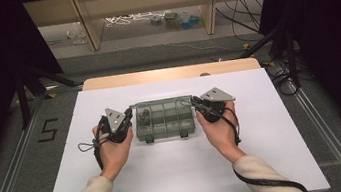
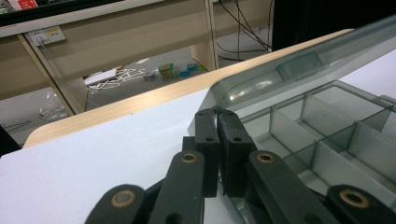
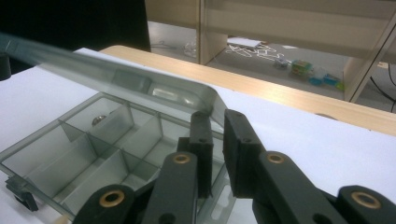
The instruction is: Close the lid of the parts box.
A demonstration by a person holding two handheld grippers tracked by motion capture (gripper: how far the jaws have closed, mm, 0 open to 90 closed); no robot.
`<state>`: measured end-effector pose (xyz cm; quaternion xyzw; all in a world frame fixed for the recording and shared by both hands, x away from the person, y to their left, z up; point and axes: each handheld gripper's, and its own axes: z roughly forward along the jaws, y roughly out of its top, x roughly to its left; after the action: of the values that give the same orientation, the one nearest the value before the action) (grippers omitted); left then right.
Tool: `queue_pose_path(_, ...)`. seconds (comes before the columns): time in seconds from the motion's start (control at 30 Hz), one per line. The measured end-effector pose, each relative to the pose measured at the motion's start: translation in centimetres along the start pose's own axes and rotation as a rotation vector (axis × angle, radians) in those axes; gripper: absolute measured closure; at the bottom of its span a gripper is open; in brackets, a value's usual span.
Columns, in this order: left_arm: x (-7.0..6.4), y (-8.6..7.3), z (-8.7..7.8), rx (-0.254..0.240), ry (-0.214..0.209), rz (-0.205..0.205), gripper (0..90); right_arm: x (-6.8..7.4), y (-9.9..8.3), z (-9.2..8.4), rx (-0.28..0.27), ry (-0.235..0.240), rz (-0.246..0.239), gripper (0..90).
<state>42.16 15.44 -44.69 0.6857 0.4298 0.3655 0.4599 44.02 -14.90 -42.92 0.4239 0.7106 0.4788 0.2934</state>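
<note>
Near me, two sleeves and forearms are cut off at the bottom edge of the high view. My left hand-held gripper [image 1: 128, 116] sits at the left end of the box [image 1: 165, 127], my right hand-held gripper [image 1: 194, 104] at the right end. From up high the jaw tips are too small & dark to read.

In the left gripper view the black, hard, blocky jaws of that hand-held gripper [image 2: 217, 112] are pressed together on the lid [image 2: 299, 65], at its rounded corner. In the right gripper view, the jaws of that hand-held gripper [image 3: 215, 114] have a thin gap, w/ the lid's other corner [image 3: 205, 95] in it; I can't tell if the pads press on it.

The box is see-through grey plastic w/ thin walls making square pockets. It sits mid-counter [image 1: 179, 175], which is flat & white. The lid is tilted up, not flat. One small round shiny thing [image 3: 98, 120] lies in a far pocket; can't tell what it is.

Past the counter's wood edge, the stuff on the floor is blurry.
</note>
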Motion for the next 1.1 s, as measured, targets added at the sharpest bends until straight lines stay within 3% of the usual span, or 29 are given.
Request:
queue_pose_path(0.2, 0.4, -0.4, -0.5, 0.01, -0.004, 0.007, 86.1, -0.2, -0.4, -0.4, 0.013, 0.009, 0.003, 78.0)
queue_pose_path(0.3, 0.9, -0.1, -1.0, 0.001, -0.003, 0.004, 89.7, -0.6, -0.4, -0.8, -0.01, 0.013, 0.002, 78.4)
queue_pose_path(0.47, 1.9, 1.0, -1.4, -0.028, -0.01, 0.008, 90.0, -1.5, 0.5, -1.6, -0.026, 0.033, 0.022, 90.0)
queue_pose_path(0.53, 2.3, 1.6, -1.4, -0.048, -0.018, 0.017, 90.0, -1.9, 1.0, -1.7, -0.037, 0.03, 0.026, 90.0)
queue_pose_path(0.67, 3.2, 2.8, -1.1, -0.065, -0.074, 0.021, 90.0, -2.4, 1.7, -1.3, -0.045, 0.048, 0.04, 90.0)
queue_pose_path(0.73, 3.6, 3.2, -0.9, -0.067, -0.064, 0.03, 90.0, -2.4, 2.0, -1.1, -0.051, 0.066, 0.051, 90.0)
queue_pose_path(0.8, 3.8, 3.5, -0.6, -0.071, -0.076, 0.012, 90.0, -2.3, 2.3, -0.9, -0.052, 0.078, 0.043, 90.0)
queue_pose_path(0.93, 3.6, 3.9, -0.3, -0.075, -0.102, 0.013, 90.0, -1.9, 2.6, -0.4, -0.049, 0.094, 0.047, 90.0)
queue_pose_path(1.1, 3.1, 4.2, 0.0, -0.079, -0.116, 0.043, 90.0, -1.8, 2.8, -0.1, -0.042, 0.097, 0.048, 90.0)
